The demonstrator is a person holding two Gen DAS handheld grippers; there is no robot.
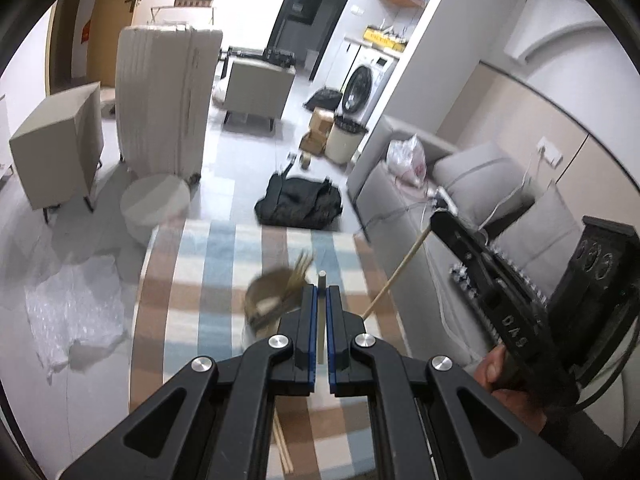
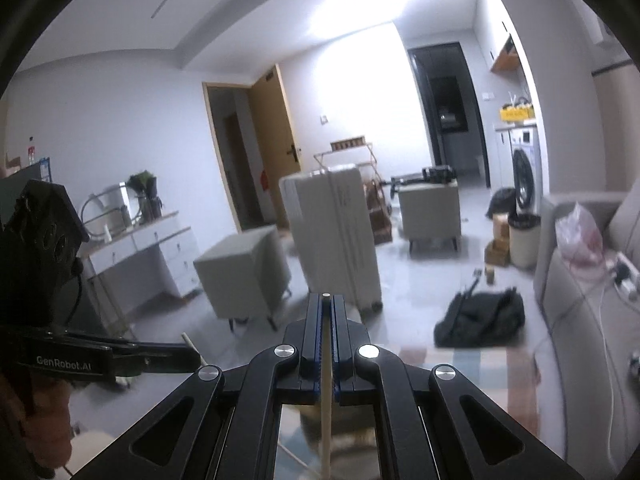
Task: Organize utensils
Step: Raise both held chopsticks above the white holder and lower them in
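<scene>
So both my hands are busy right now. My left gripper [image 1: 321, 292] has its fingers pinched on a single chopstick [image 1: 321, 312], which runs straight up the narrow gap between the blue pads and pokes out just past the tips. It's up over the counter [image 1: 192, 280], the one with the checked blue and tan cloth. Right behind the tips sits a round holder [image 1: 272, 300] with a few more sticks standing in it, though it's pretty blurry. A couple of loose chopsticks [image 1: 284, 448] lie on the cloth down under my gripper.

My right gripper [image 2: 327, 300] is doing the same thing, fingers pinched on a pale chopstick [image 2: 326, 408] that runs down between them, its end just showing at the tips. From the left wrist view that stick [image 1: 396, 276] slants down toward the counter, next to the holder.

Off the far edge there's a black bag [image 1: 300, 204] on the floor, a big white suitcase [image 1: 168, 96] and a grey sofa [image 1: 500, 200].
</scene>
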